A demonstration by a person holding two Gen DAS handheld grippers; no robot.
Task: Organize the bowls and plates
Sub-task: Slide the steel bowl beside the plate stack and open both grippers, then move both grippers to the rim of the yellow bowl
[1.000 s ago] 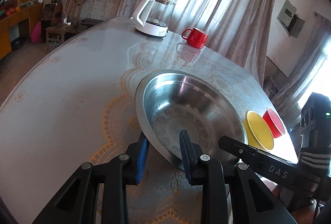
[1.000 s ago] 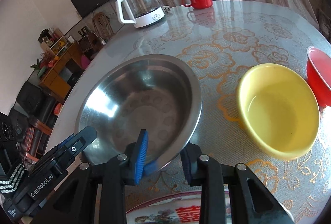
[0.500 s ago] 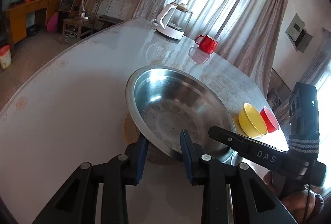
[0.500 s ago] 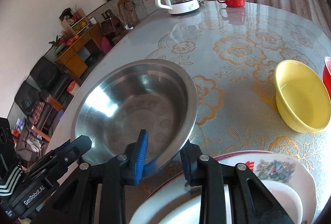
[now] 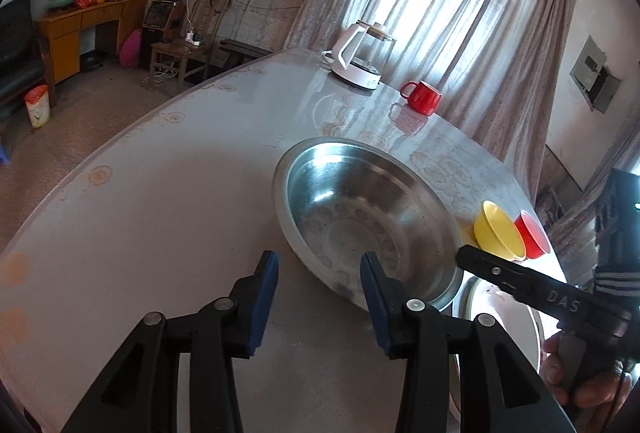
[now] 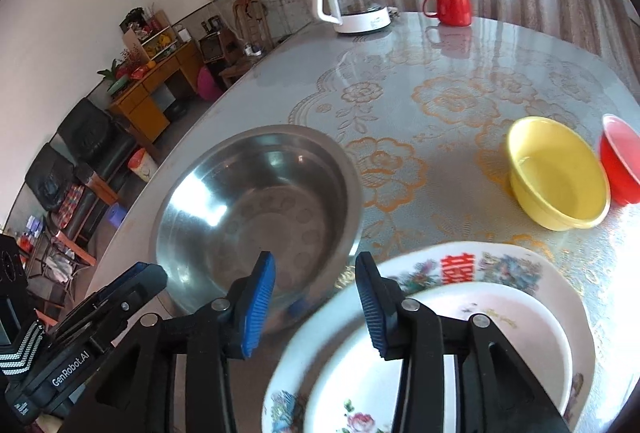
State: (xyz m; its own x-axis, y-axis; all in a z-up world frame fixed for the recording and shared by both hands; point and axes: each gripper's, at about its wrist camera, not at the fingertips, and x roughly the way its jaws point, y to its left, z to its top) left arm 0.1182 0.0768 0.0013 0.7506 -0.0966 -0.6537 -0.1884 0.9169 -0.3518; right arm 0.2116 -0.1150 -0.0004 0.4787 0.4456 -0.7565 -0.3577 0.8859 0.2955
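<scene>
On the round patterned table, items as found:

- Steel basin: sitting on the tabletop near the close edge, rim free of both claws, just beside the stacked plates and seeming to touch or slightly overlap their rim.
- Left gripper: jaws have just been opening and are now standing apart; the basin's near rim is lying between and just beyond the blue pads, with no pad pressing on it. Holding nothing.
- Right gripper: jaws likewise just been opening, now parted; basin rim on one side, plate rim on the other, neither pinched. Holding nothing.
- Floral plate: lying under the right claw, a plain white plate nesting on top of it.
- Yellow bowl: standing upright further off, red bowl touching or just beside it.
- Kettle and red mug: standing at the far side, well apart from the work.
- Step in hand, as judged: releasing the basin after placing it; both claws are letting go.
- Next move, as judged: backing both claws clear of the rim without nudging the basin, then reaching for the yellow or red bowl to nest it.
</scene>
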